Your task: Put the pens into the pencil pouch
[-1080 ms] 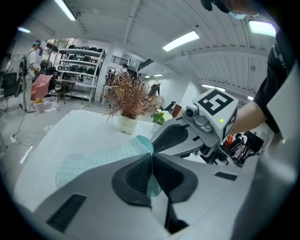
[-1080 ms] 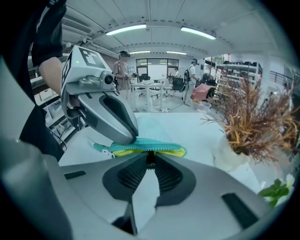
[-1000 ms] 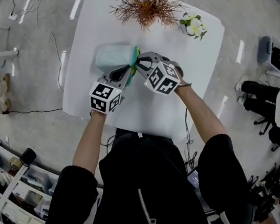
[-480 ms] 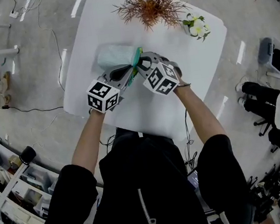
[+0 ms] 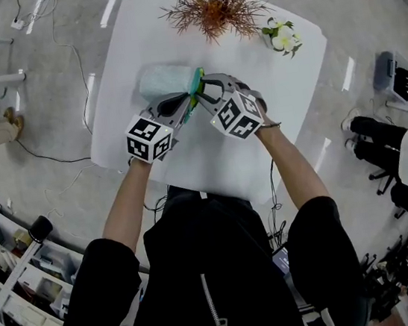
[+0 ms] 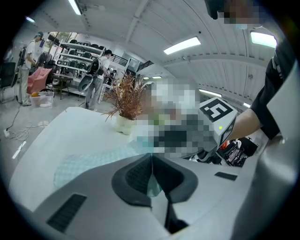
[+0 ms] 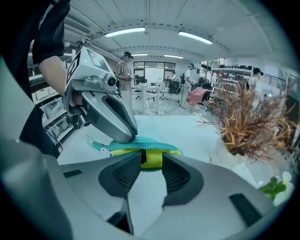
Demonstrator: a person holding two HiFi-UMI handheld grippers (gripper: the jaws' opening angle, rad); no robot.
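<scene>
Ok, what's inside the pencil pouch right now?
Only yellow lining shows at the mouth of the pencil pouch. Its teal fabric covers the rest, so whether any pens are inside cannot be seen.

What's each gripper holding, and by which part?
Left gripper clamps the pencil pouch by its teal fabric. Right gripper: jaws have just been opening around the yellow rim, not gripping.

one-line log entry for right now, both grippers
left gripper: shut on pencil pouch | right gripper: jaws just been opening, pouch's zipper edge between them
</scene>
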